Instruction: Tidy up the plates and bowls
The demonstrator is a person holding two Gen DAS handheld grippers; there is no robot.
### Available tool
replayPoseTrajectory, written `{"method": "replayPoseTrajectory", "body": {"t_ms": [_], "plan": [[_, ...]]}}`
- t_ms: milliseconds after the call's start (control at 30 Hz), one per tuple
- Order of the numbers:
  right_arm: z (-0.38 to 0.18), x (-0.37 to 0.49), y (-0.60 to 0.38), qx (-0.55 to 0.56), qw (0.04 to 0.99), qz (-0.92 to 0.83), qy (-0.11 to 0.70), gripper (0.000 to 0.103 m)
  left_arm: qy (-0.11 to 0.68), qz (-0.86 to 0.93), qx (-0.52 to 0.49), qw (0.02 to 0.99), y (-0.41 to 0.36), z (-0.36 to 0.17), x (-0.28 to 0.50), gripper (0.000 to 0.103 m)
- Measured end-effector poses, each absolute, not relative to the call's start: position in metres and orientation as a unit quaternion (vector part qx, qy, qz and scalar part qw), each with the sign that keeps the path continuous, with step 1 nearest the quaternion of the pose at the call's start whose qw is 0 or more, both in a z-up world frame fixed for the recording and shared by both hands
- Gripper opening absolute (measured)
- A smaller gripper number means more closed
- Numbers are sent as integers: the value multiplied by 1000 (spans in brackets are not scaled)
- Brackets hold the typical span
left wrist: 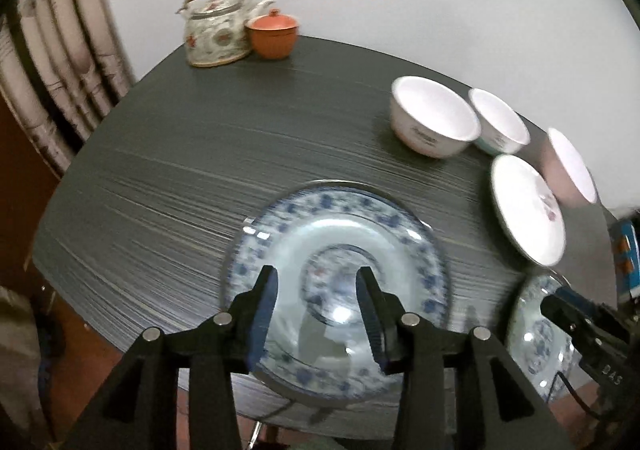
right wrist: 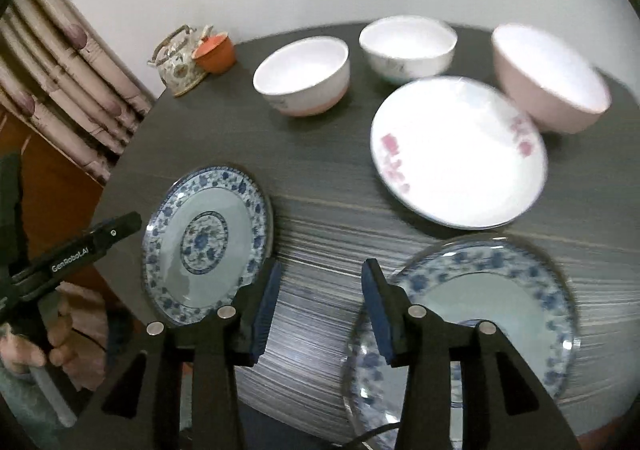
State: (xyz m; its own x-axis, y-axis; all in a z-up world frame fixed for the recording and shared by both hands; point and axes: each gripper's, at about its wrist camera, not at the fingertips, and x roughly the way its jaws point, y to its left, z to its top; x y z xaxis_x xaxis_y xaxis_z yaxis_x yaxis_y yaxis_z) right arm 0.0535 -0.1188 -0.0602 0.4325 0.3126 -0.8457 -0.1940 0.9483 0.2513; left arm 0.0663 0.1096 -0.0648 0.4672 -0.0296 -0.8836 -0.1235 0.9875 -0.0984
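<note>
The left gripper (left wrist: 316,286) is wide open over a blue flower plate (left wrist: 336,290) at the bottom middle, holding nothing. The right gripper (right wrist: 320,282) is wide open too, empty, between two blue plates. A white plate (right wrist: 460,154) and three bowls sit at the upper right.

Teapot (left wrist: 216,30), orange lidded cup (left wrist: 273,35), curtain (left wrist: 60,62)

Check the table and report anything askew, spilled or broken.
Nothing stands out. Two blue-patterned plates and the white plate with pink flowers lie flat on the table. Three bowls stand upright and empty. No spills or chips show, though motion blur hides fine detail.
</note>
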Motion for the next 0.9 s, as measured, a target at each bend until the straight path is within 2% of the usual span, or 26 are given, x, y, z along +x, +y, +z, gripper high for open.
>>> {"method": "replayPoseTrajectory", "body": {"t_ms": [400, 900], "plan": [[-40, 5, -165, 46, 863, 104, 492, 42, 517, -45, -53, 853, 26, -54, 39, 42], [-63, -43, -226, 87, 856, 41, 508, 42, 529, -118, -6, 840, -56, -67, 7, 42]]}}
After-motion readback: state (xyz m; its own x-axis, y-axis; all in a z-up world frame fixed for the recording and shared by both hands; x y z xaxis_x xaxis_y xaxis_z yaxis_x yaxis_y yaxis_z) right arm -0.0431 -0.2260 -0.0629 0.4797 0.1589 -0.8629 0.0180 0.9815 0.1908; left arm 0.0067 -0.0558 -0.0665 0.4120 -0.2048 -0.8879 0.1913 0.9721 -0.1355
